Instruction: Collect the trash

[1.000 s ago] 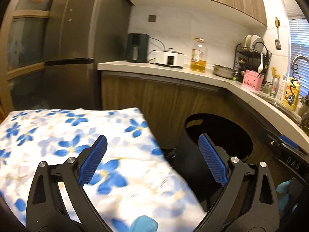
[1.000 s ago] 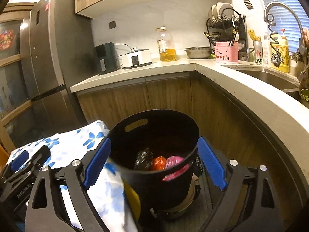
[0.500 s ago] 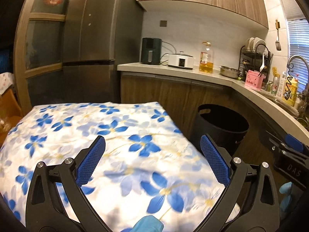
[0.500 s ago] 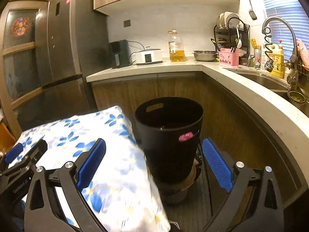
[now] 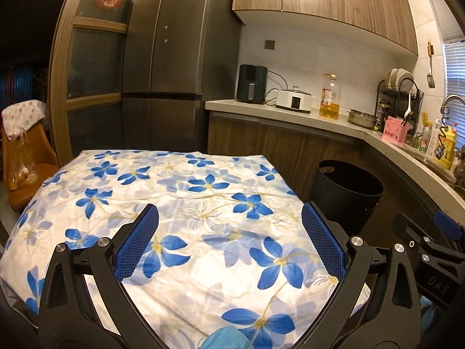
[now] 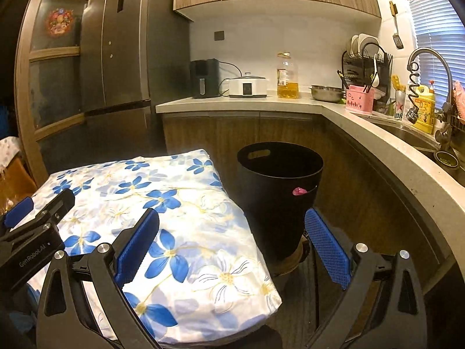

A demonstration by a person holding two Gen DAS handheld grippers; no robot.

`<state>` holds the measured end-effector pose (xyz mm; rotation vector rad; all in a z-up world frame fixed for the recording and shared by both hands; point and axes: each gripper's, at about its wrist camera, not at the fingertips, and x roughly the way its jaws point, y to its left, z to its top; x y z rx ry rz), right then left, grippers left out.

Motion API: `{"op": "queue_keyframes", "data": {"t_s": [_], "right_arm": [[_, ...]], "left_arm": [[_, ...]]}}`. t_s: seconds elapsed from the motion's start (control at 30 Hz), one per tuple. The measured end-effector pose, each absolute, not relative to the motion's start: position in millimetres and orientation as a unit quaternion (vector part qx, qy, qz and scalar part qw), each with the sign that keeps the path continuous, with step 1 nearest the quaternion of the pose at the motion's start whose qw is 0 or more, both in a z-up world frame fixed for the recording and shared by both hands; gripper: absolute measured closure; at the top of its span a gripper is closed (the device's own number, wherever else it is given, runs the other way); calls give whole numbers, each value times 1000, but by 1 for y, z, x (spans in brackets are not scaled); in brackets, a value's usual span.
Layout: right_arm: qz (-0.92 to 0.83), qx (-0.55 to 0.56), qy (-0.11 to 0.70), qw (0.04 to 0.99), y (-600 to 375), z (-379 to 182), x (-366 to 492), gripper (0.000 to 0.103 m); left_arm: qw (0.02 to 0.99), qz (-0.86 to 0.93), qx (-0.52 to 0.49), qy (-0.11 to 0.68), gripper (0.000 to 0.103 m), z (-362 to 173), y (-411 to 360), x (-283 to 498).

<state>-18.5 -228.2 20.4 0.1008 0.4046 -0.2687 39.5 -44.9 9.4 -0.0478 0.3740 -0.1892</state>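
A black round trash bin (image 6: 279, 195) stands on the floor between the table and the curved counter; a bit of pink trash (image 6: 298, 192) peeks over its near rim. In the left wrist view the bin (image 5: 345, 195) is to the right of the table. My left gripper (image 5: 229, 244) hovers open over the blue-flowered tablecloth (image 5: 162, 197) with nothing between its fingers. My right gripper (image 6: 232, 247) is open and empty too, above the table's right edge, short of the bin. No loose trash shows on the cloth.
The cloth-covered table (image 6: 180, 203) fills the left and middle. A curved countertop (image 6: 377, 136) with a sink, dish rack, oil bottle (image 6: 287, 77) and appliances wraps the right. A tall fridge (image 5: 174, 67) stands behind; an orange chair (image 5: 26, 157) with a bag is far left.
Both grippers have drawn back and risen away from the bin. The bin looks smaller and farther, its contents are out of sight, and more of the table shows.
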Motion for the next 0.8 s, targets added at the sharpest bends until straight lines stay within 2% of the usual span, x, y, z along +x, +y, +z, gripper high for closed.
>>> {"op": "queue_keyframes", "data": {"t_s": [0.8], "right_arm": [[-132, 54, 187, 972, -219, 25, -28, 6]], "left_arm": [[978, -88, -27, 185, 6, 11, -36, 28]]}}
